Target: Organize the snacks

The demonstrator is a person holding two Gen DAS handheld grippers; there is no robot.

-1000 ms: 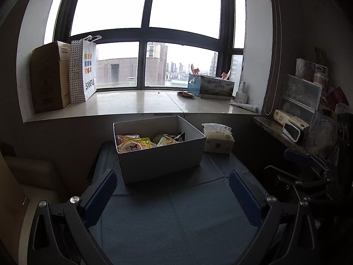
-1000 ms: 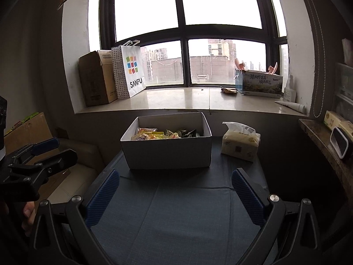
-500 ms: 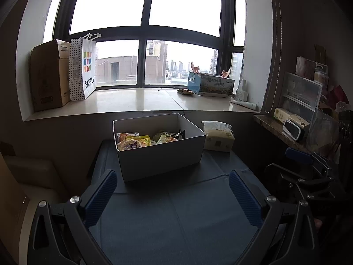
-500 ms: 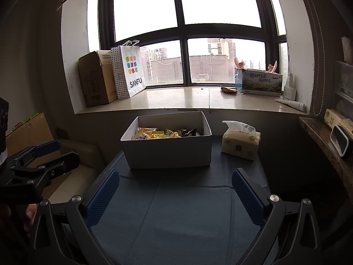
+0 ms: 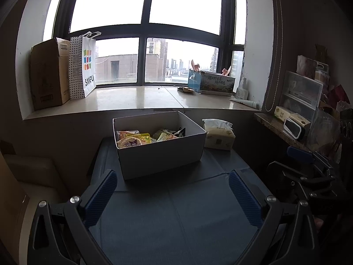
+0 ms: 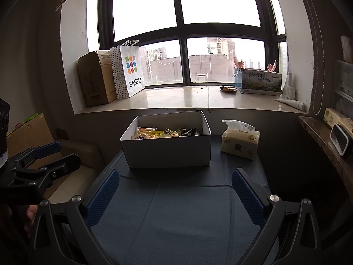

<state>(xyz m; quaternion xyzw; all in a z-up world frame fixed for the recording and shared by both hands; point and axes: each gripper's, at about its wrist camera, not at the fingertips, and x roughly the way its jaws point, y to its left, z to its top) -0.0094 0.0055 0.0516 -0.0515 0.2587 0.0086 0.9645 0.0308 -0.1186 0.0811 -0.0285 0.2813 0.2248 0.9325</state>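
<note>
A white cardboard box (image 5: 161, 154) stands at the far end of the blue-covered table (image 5: 176, 220), holding several snack packets (image 5: 141, 138). It also shows in the right wrist view (image 6: 167, 152) with the snack packets (image 6: 163, 132) inside. My left gripper (image 5: 173, 195) is open and empty over the near table, short of the box. My right gripper (image 6: 174, 195) is open and empty, also short of the box. Each gripper shows at the side edge of the other's view.
A tissue pack (image 6: 240, 140) lies right of the box. The window sill (image 6: 187, 99) holds a brown carton (image 6: 94, 81), a SANFU paper bag (image 6: 130, 70) and a printed box (image 6: 258, 80). A shelf with clutter (image 5: 297, 119) is at the right. A beige seat (image 6: 77, 154) is at the left.
Both views have shifted only slightly; the box looks a little lower and closer in the left wrist view. Both grippers stay open.
</note>
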